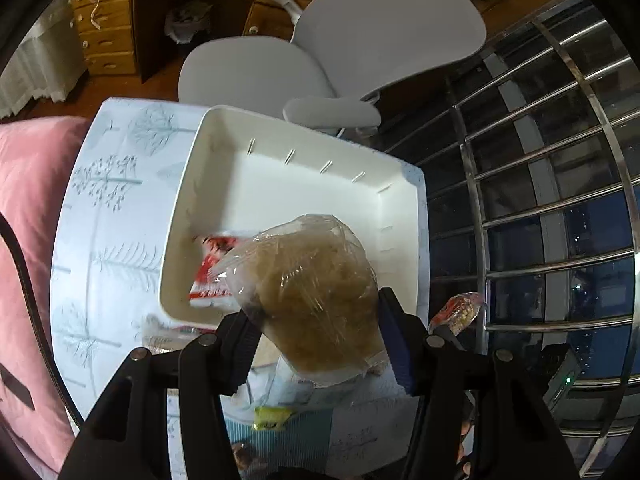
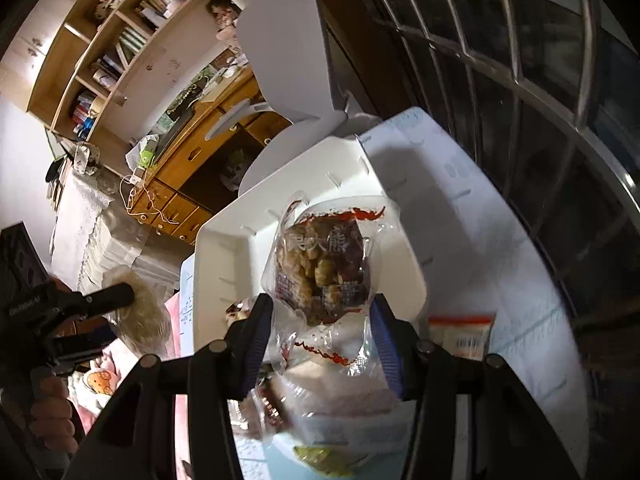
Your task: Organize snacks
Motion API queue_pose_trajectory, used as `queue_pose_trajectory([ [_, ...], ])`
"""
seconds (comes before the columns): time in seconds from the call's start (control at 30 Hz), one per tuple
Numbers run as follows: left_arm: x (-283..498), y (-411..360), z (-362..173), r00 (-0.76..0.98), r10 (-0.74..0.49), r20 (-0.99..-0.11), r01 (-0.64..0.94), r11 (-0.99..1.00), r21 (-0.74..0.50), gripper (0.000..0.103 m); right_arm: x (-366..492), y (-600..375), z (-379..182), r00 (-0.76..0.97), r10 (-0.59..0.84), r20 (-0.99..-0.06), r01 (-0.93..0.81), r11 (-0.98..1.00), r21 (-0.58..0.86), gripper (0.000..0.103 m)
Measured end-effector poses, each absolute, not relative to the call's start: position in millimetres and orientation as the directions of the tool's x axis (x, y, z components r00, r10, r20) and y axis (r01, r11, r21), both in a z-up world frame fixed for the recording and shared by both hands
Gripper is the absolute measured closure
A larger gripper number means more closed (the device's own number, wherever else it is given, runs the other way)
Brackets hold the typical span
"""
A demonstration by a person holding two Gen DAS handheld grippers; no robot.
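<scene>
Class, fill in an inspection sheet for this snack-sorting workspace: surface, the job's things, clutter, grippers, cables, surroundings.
Surface: table under a pale tree-print cloth.
Job's things: white bin holding a red-and-white packet; another packet lies on the table.
Clutter: yellow wrapper near the table edge.
Grippers: left gripper clamps a clear-wrapped brown snack; right gripper clamps a printed snack bag.
Cables: orange cord on the desk.
Surroundings: grey chair, wooden desk, window bars.
</scene>
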State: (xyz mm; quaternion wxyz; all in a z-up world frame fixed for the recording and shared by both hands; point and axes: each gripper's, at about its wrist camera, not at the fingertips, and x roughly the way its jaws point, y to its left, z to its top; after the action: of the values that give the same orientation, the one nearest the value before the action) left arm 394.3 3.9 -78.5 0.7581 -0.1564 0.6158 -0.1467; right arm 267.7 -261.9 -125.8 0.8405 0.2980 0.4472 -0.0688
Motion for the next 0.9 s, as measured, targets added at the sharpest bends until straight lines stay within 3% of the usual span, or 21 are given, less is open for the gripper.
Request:
queue_pose_trajectory([
  [0.13, 399, -6, -80, 0.211, -0.417, -0.884, 0.029, 0.907, -0.420, 0.047, 274, -270, -131, 0.595, 0.159, -0.788, 0.373, 0.814, 0.446, 0.051],
  [0.23, 401, -9, -83, 0.229, -0.401, -0.887, 0.013, 0.913, -0.409, 0.025, 278, -274, -139, 0.591, 0.170, -0.788, 0.376, 0.806, 0.456, 0.039],
  [0.9, 367, 16, -101, 0.173, -0.386, -0.906, -0.005, 0.919, -0.393, 0.024, 273, -264, -142, 0.574, 0.150, -0.805, 0.394, 0.811, 0.432, 0.037],
])
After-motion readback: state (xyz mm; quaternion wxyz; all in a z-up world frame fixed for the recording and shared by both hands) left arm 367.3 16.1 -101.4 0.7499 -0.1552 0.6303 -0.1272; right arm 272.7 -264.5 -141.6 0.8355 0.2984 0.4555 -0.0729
